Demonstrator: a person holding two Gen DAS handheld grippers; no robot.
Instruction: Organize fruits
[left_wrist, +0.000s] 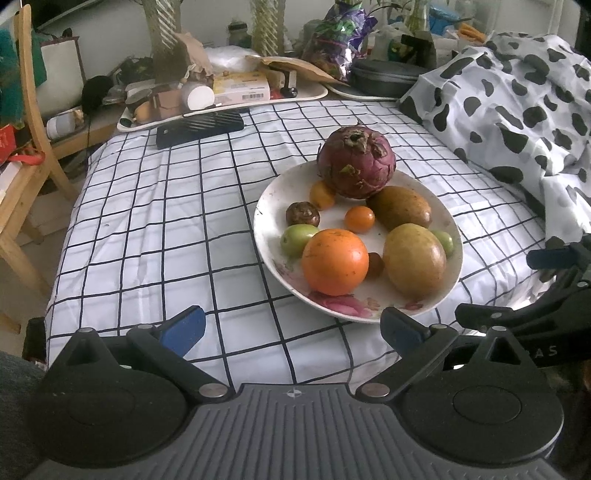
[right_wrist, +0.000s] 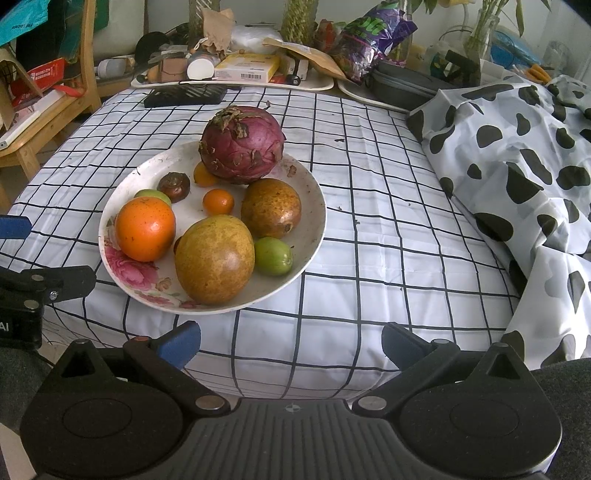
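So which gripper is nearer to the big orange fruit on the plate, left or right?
Left, though not by much. The big orange fruit lies just ahead of the left gripper, between its open jaws; from the right gripper it sits ahead and off to the left.

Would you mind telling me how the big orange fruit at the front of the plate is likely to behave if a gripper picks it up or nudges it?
The big orange fruit looks round and smooth, so it would probably roll if nudged, likely into the yellow-green fruit beside it. Its glossy skin may slip between narrow fingers. It probably feels fairly heavy for its size.
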